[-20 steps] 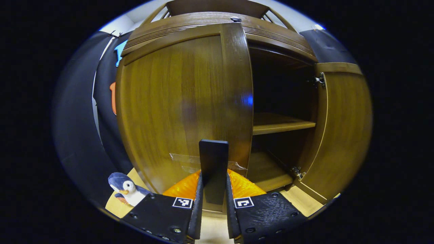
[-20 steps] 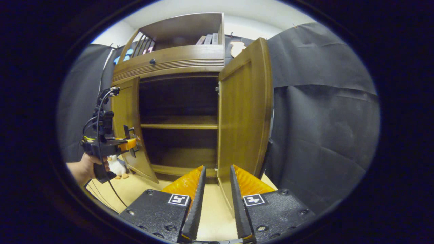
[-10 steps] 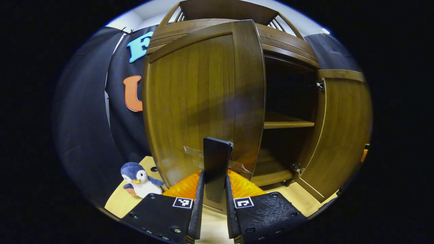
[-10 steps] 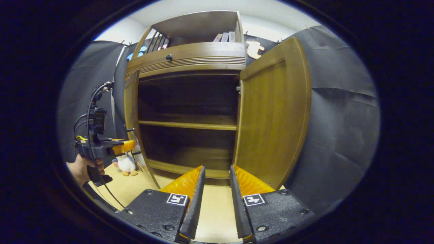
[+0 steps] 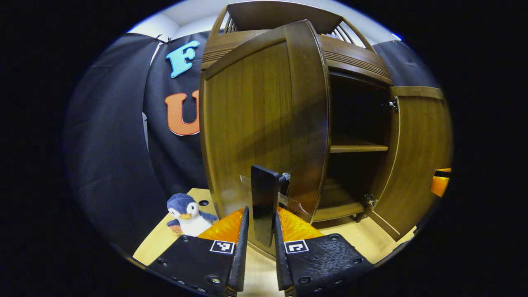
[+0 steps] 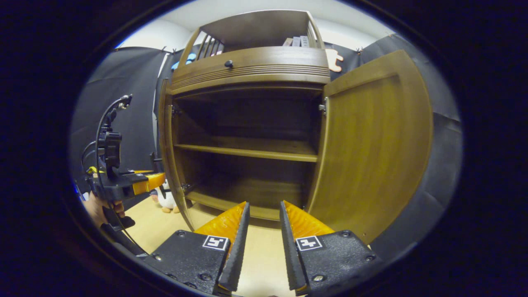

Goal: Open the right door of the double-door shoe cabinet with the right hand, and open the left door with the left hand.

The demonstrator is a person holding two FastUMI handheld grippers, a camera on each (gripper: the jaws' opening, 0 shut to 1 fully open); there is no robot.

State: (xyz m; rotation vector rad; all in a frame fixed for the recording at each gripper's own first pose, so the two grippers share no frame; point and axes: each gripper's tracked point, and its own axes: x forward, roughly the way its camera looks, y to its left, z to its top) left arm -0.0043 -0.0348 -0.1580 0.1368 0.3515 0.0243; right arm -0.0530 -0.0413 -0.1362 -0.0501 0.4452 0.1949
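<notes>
Here, at the lower left of the left gripper view, a plush penguin [image 5: 187, 214] sits on the pale floor [image 5: 159, 243] beside the cabinet base. Just right of it, bottom centre, the left gripper [image 5: 260, 243] has its fingers closed narrowly onto the dark flat handle [image 5: 264, 206] that stands off the left door [image 5: 264, 119]. That door fills the middle of the frame, swung well out, with a strip of clear tape [image 5: 295, 202] on its face near the handle. To the right lies the dark interior and its shelf [image 5: 357, 146], then the right door [image 5: 416, 152] standing wide at the right edge.

In the right gripper view, the left gripper and the hand [image 6: 97, 208] holding it are at the left edge, the left door is seen edge-on just beside them, and the shoe cabinet [image 6: 251, 70] sits open in the centre. The right gripper [image 6: 260, 243], bottom centre, has its fingers a narrow gap apart and holds nothing.

To finish well, I would keep the grip square on the handle and draw it along the hinge's arc rather than straight back, easing off as the door nears its limit, and steer wide of the penguin.
</notes>
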